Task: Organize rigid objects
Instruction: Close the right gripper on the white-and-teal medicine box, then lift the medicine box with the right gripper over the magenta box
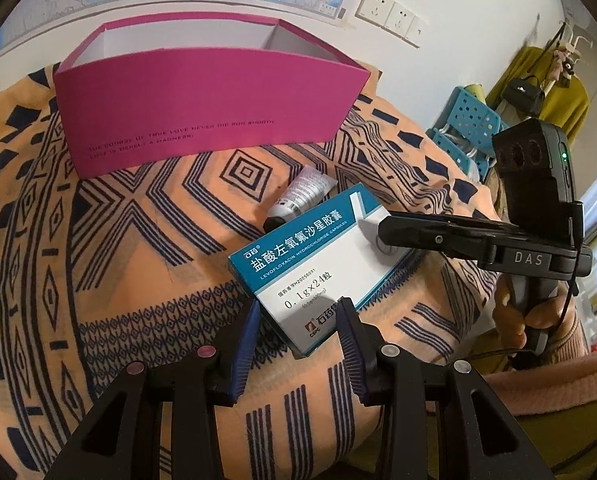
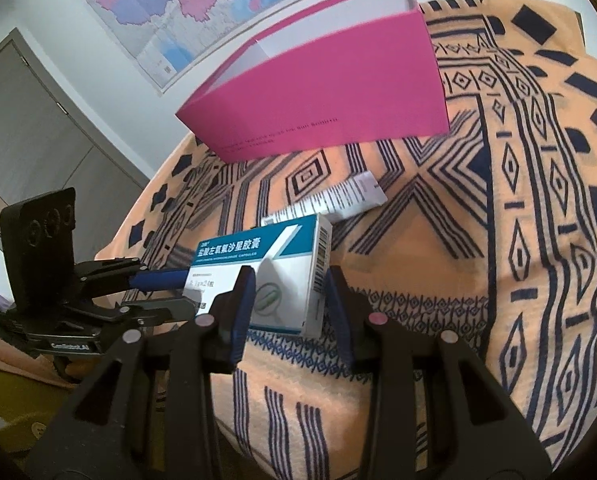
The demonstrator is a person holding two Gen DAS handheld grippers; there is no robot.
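So the medicine box, a blue-and-white carton of capsules, sits on the cloth with both tools on it at once. The left gripper has its blue pads on the two sides of one short end, and the right gripper is clamped across the other end, pads pressed to the carton's faces. From the right wrist view the box looks tipped up a bit off the cloth, but with the fisheye warp I can't say for sure whether it's lifted or just resting on an edge.

Just beyond it lies a small white tube of cream or something, black cap toward the carton, nearly touching it. Nobody is holding that one.

Further back stands the open pink gift box, white inside, with a line of small print on the front wall. What I can see of the interior shows nothing in it, though its floor is hidden. So I'd call the job barely started: the carton is gripped but not in the pink box, and the tube is left too.

Everything's on an orange cloth with a navy geometric pattern. Behind it is a white wall with a map and wall sockets, a grey door to one side, a blue perforated basket and a coat rack to the other.
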